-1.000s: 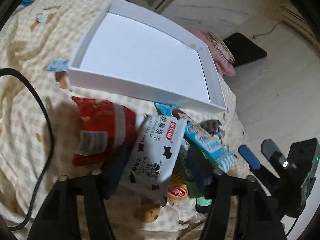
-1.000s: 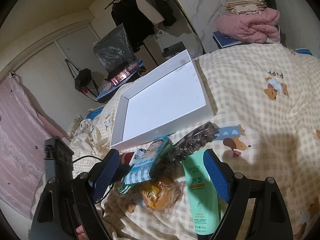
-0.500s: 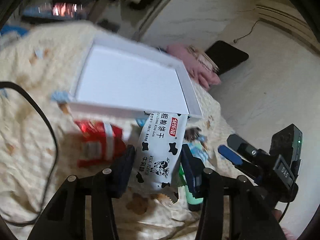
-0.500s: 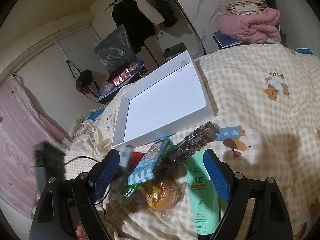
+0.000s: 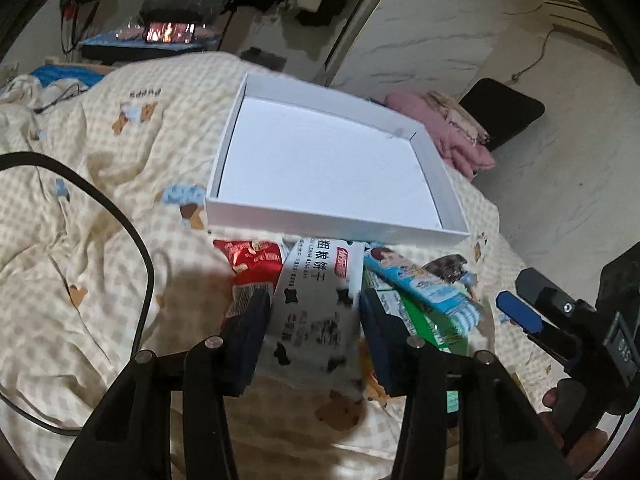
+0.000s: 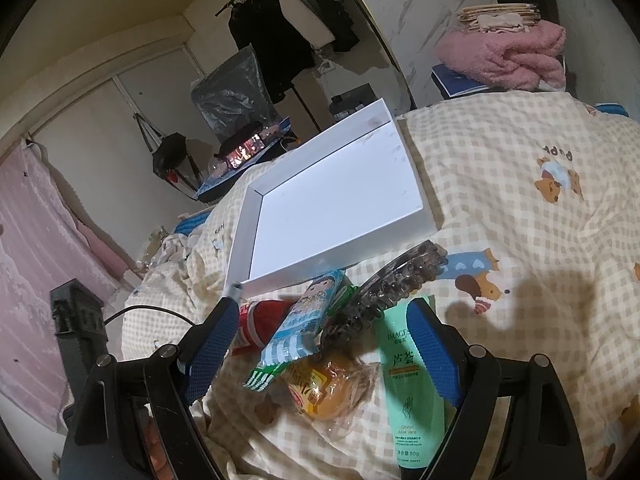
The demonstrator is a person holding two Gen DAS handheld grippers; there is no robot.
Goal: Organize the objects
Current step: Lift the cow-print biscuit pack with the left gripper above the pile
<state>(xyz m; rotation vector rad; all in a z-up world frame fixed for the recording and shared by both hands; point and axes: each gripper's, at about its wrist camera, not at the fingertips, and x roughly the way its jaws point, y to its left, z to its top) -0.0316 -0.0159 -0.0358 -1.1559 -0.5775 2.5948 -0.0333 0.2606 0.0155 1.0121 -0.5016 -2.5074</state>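
My left gripper (image 5: 314,338) is shut on a white cow-print biscuit packet (image 5: 318,308) and holds it above the snack pile, just short of the empty white box (image 5: 332,224). A red snack bag (image 5: 256,262), a blue packet (image 5: 424,284) and a green packet (image 5: 436,328) lie below it. My right gripper (image 6: 320,354) is open over the pile: the red bag (image 6: 260,320), the blue packet (image 6: 300,328), a dark hairbrush (image 6: 396,280), a wrapped orange bun (image 6: 328,388) and a green aloe tube (image 6: 408,392). The white box (image 6: 280,276) lies beyond.
Everything lies on a rumpled checked bedspread (image 5: 100,208). A black cable (image 5: 140,248) loops over it at the left. Folded pink towels (image 6: 508,56) lie at the bed's far end. The right gripper (image 5: 520,316) shows at the right edge of the left wrist view.
My left gripper closed on the cow-print packet and lifted it off the pile, toward the white box. The right gripper stayed open and nearly still.
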